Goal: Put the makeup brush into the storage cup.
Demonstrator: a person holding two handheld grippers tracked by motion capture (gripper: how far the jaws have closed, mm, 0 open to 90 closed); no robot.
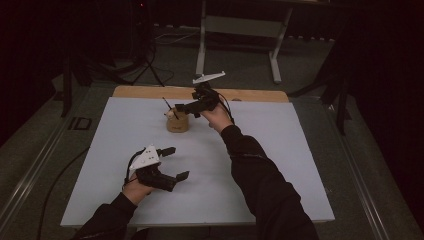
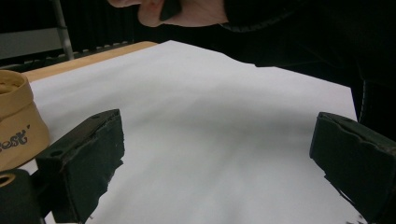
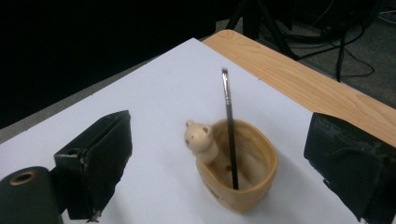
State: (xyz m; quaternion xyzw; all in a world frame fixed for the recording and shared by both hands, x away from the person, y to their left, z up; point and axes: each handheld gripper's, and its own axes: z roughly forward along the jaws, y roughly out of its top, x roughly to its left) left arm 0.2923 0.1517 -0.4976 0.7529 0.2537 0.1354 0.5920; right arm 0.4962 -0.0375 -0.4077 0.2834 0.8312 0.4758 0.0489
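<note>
A tan cup (image 1: pixel 177 123) stands on the white sheet (image 1: pixel 260 150) toward the far middle. A small bear figure (image 3: pixel 198 137) sits on the cup's (image 3: pixel 243 182) rim. A thin dark pen (image 3: pixel 229 126) leans upright inside it, also seen as the pen (image 1: pixel 169 106) from above. My right gripper (image 1: pixel 187 109) hovers just above and to the right of the cup, open, with nothing between its jaws (image 3: pixel 222 140). My left gripper (image 1: pixel 177 162) rests low near the front left, open and empty, with the cup (image 2: pixel 16 121) at its left in the left gripper view.
The wooden table edge (image 1: pixel 150 92) runs along the far side of the sheet. Beyond it, a grey desk frame (image 1: pixel 201 45) and a dark tripod (image 1: pixel 145 60) stand on the floor. The person's right sleeve (image 1: pixel 260 185) crosses the sheet's front right.
</note>
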